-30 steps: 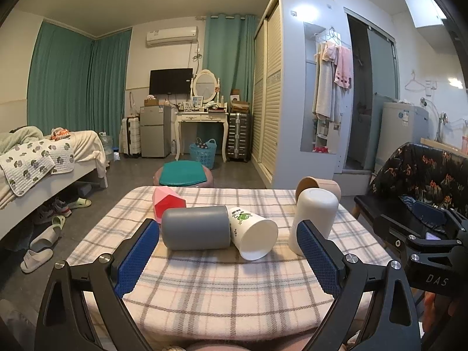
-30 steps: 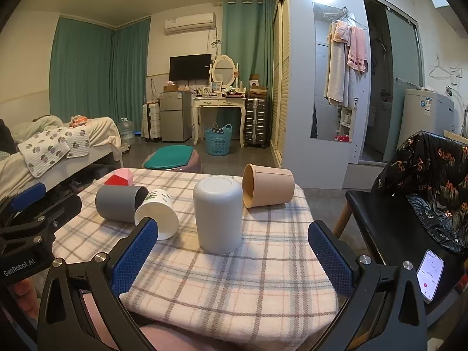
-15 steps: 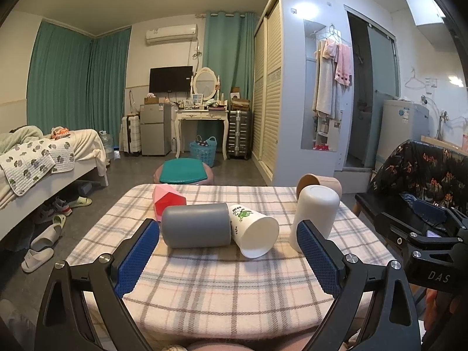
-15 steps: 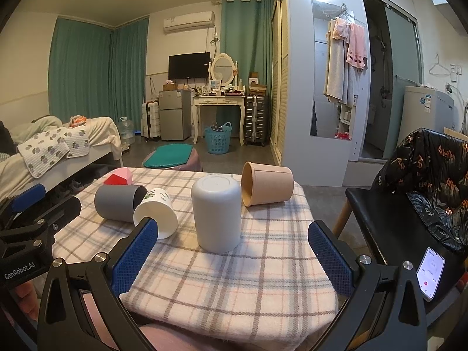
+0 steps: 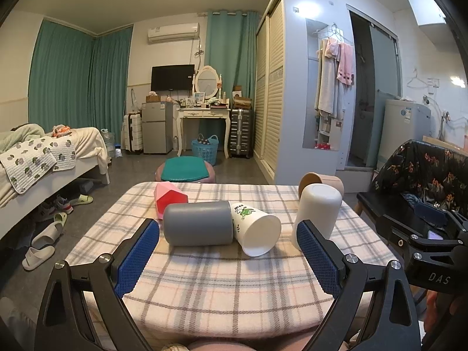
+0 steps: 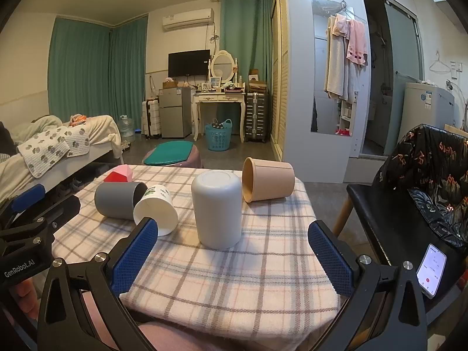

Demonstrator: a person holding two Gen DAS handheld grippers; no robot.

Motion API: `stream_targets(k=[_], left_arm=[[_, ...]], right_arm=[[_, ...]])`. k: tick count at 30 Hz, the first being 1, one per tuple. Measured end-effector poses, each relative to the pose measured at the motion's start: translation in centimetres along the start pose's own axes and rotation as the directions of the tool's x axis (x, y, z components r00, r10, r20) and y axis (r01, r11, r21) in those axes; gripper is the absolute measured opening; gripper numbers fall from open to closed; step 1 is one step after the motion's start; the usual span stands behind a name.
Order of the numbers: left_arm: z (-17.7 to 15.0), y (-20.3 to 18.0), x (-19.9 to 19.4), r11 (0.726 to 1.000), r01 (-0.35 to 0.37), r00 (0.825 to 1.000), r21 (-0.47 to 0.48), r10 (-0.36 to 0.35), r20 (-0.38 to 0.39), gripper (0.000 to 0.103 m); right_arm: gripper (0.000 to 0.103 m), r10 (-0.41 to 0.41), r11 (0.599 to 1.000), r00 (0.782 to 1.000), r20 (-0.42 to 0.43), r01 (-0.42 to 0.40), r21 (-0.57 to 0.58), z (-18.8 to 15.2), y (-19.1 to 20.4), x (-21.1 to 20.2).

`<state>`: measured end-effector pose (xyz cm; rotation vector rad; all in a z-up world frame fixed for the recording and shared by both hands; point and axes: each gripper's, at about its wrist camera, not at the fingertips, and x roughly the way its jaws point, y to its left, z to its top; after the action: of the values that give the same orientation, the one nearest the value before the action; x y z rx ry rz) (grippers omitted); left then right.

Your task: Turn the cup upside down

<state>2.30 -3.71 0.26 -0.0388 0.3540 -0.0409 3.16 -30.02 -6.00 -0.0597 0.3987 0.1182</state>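
With both grippers' fingers spreading wide, the right gripper is risking toppling the inverted white plastic cup near the checked tablecloth's right edge.

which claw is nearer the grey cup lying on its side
Left. The left claw is open right in front of the grey cup. The right claw is open facing the upside-down white cup, with the grey cup off to its left.
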Motion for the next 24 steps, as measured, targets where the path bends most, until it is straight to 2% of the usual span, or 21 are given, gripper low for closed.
stream_targets(k=[24], left_arm=[[-0.09, 0.18, 0.09, 1.0, -0.004, 1.0, -0.001, 0.004, -0.003, 0.098]], right_arm=[[0.103, 0.002, 1.0, 1.0, -0.014, -0.002, 0.001, -0.15, 0.22, 0.21]])
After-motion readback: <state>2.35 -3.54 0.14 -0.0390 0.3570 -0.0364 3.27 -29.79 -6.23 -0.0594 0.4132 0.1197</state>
